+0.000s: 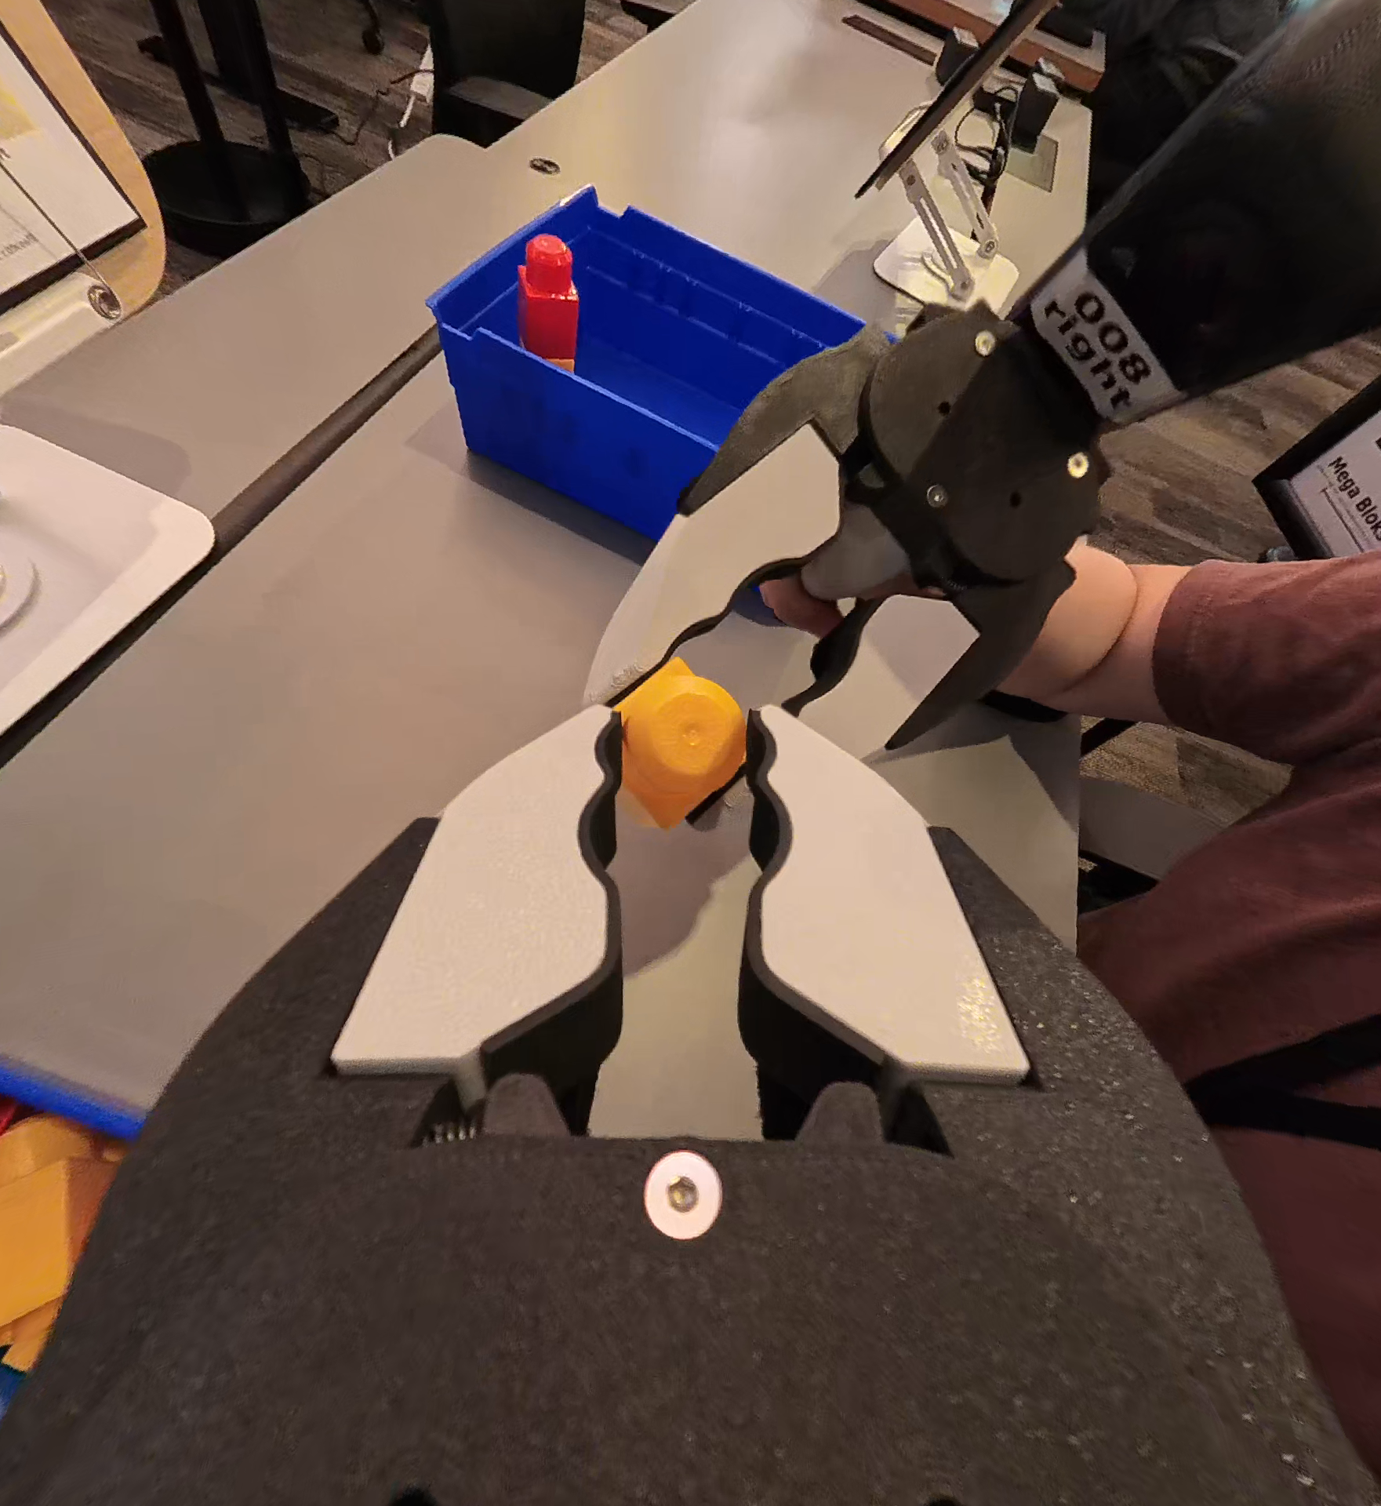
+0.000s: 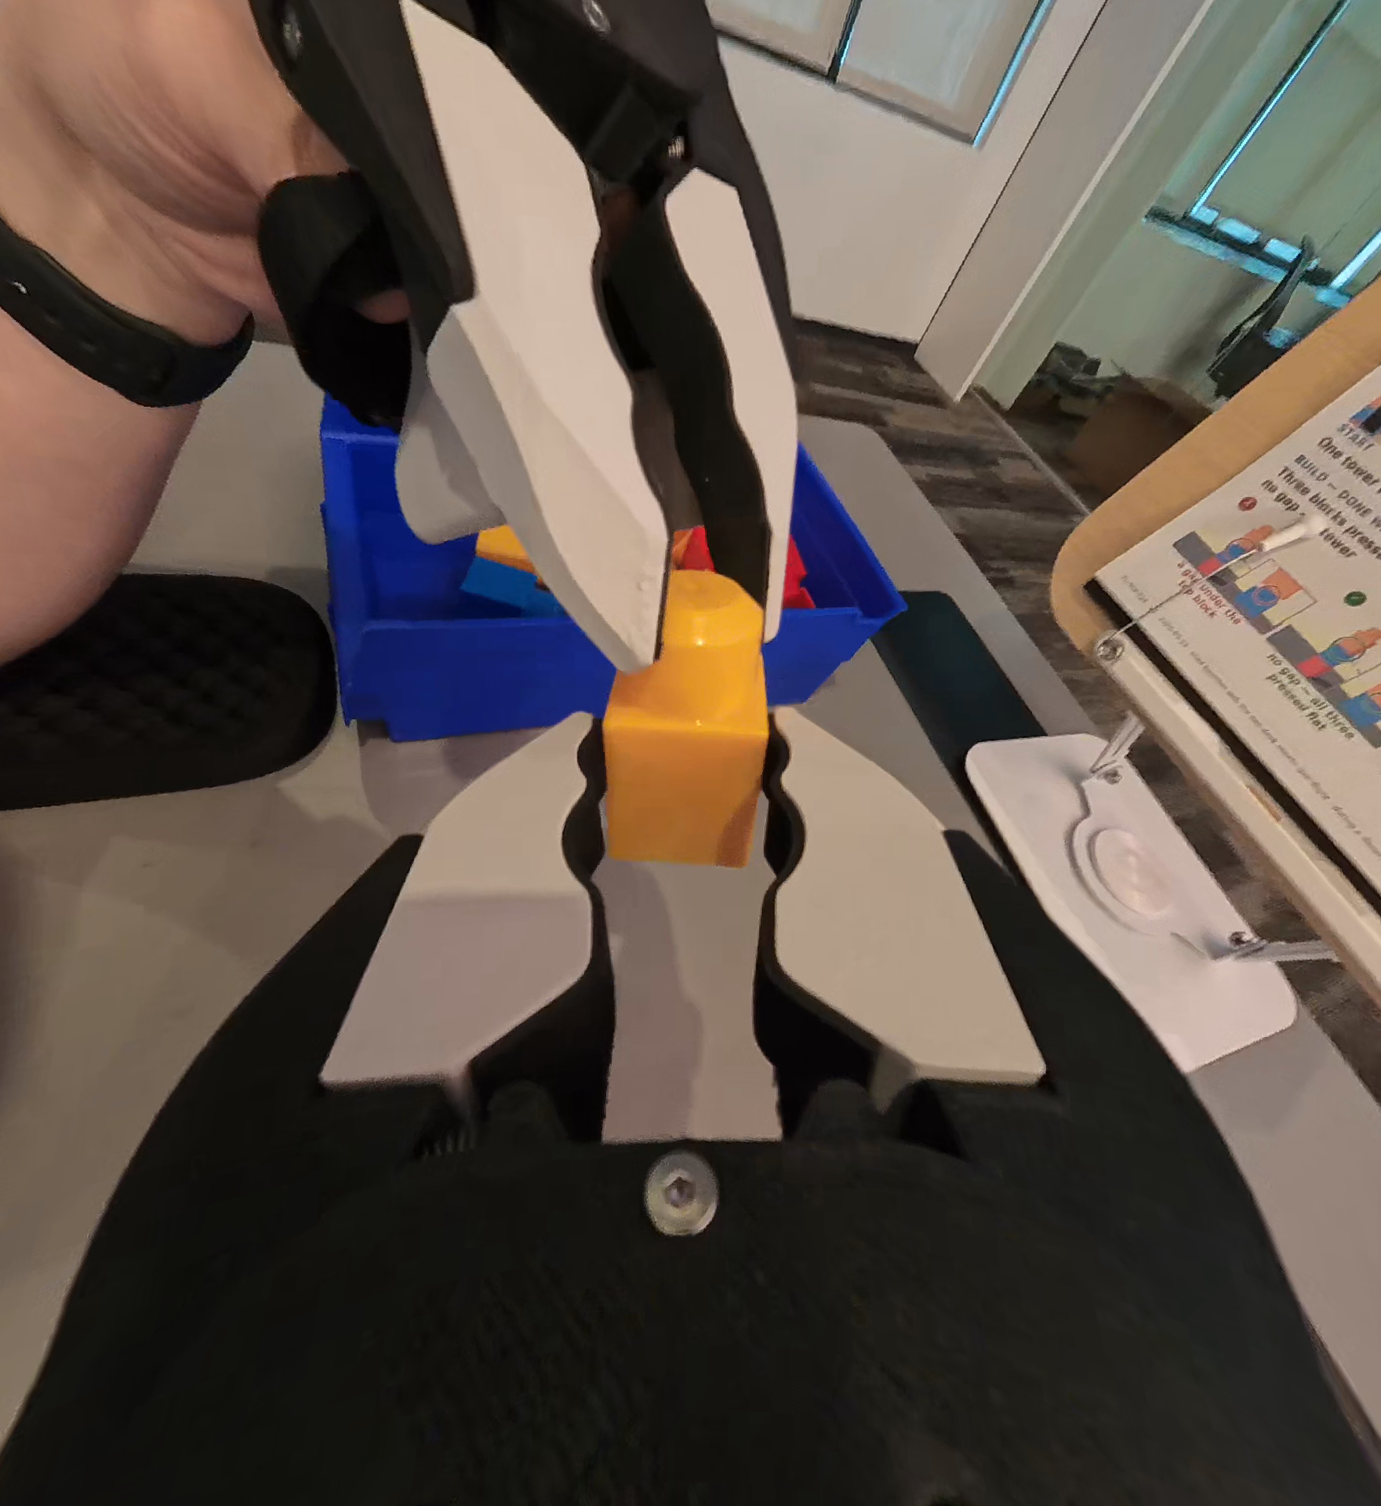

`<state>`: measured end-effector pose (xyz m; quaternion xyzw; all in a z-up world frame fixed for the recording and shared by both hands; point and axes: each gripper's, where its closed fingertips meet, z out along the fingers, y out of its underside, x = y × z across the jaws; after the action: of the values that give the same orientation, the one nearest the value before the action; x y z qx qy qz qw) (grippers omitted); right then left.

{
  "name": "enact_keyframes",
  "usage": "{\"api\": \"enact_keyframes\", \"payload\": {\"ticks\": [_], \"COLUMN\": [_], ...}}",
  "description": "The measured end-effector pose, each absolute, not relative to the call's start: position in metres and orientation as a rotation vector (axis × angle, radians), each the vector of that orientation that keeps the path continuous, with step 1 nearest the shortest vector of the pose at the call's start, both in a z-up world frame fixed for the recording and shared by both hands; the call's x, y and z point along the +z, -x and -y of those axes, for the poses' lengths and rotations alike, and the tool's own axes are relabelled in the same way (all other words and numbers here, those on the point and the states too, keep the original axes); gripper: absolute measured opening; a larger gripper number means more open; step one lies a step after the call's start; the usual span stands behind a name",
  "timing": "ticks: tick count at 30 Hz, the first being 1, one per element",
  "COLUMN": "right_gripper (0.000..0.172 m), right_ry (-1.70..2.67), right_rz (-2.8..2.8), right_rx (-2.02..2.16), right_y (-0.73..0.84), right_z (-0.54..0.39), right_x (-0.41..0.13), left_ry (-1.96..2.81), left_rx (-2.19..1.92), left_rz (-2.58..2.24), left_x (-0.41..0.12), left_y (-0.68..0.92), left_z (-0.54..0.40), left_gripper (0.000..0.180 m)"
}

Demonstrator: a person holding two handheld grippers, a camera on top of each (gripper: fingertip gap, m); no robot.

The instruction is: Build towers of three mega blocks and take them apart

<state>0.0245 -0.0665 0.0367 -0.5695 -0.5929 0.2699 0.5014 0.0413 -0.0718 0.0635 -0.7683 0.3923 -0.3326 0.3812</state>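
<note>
An orange mega block [image 2: 679, 782] stands upright over the grey table [image 2: 141, 896]; I cannot tell whether it touches the table. My right gripper [image 2: 683, 733] is shut on the block's square body, with both pads pressed on its sides. My left gripper [image 1: 680, 733] comes down from above and is shut on the block's round top stud [image 1: 683, 737]. The left gripper also shows in the right wrist view [image 2: 703, 627], and the right gripper shows in the left wrist view [image 1: 695, 697]. A red block on an orange one [image 1: 548, 301] stands in a blue bin [image 1: 589, 456].
A second blue bin [image 2: 442, 652] with several loose red, blue and orange blocks sits just behind the held block; it also shows in the left wrist view [image 1: 10, 1206]. An instruction board [image 2: 1282, 652] and a white stand base [image 2: 1127, 896] are to the right. A person's forearm [image 1: 1159, 636] is at the table edge. The tips of both grippers are at nearly the same place.
</note>
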Motion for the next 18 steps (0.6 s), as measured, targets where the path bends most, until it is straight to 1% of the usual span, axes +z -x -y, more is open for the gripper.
{"api": "enact_keyframes", "payload": {"ticks": [2, 4, 6, 7, 9, 12, 18], "right_gripper": [0.037, 0.037, 0.037, 0.037, 0.037, 0.037, 0.037], "right_ry": [1.401, 1.408, 1.418, 1.424, 1.441, 1.465, 1.496], "right_rz": [1.439, 1.429, 1.428, 1.427, 1.423, 1.408, 1.389], "right_rx": [0.651, 0.637, 0.642, 0.645, 0.641, 0.643, 0.64], "right_y": [-0.026, -0.029, -0.031, -0.033, -0.037, -0.043, -0.052], "right_z": [0.065, 0.062, 0.06, 0.059, 0.054, 0.046, 0.035], "right_x": [0.035, 0.036, 0.037, 0.037, 0.037, 0.037, 0.037], "left_ry": [1.961, 1.954, 2.017, 2.063, 2.194, 2.412, 2.815], "left_rx": [-0.828, -0.818, -0.73, -0.662, -0.499, -0.376, -0.353], "left_rz": [-1.006, -1.002, -1.016, -1.008, -0.903, -0.691, -0.478], "left_x": [0.063, 0.066, 0.061, 0.057, 0.044, 0.019, -0.049], "left_y": [-0.04, -0.035, -0.013, 0.004, 0.049, 0.112, 0.161], "left_z": [0.071, 0.072, 0.075, 0.077, 0.076, 0.082, 0.096], "left_gripper": [0.028, 0.029, 0.044, 0.046, 0.034, 0.033, 0.028]}}
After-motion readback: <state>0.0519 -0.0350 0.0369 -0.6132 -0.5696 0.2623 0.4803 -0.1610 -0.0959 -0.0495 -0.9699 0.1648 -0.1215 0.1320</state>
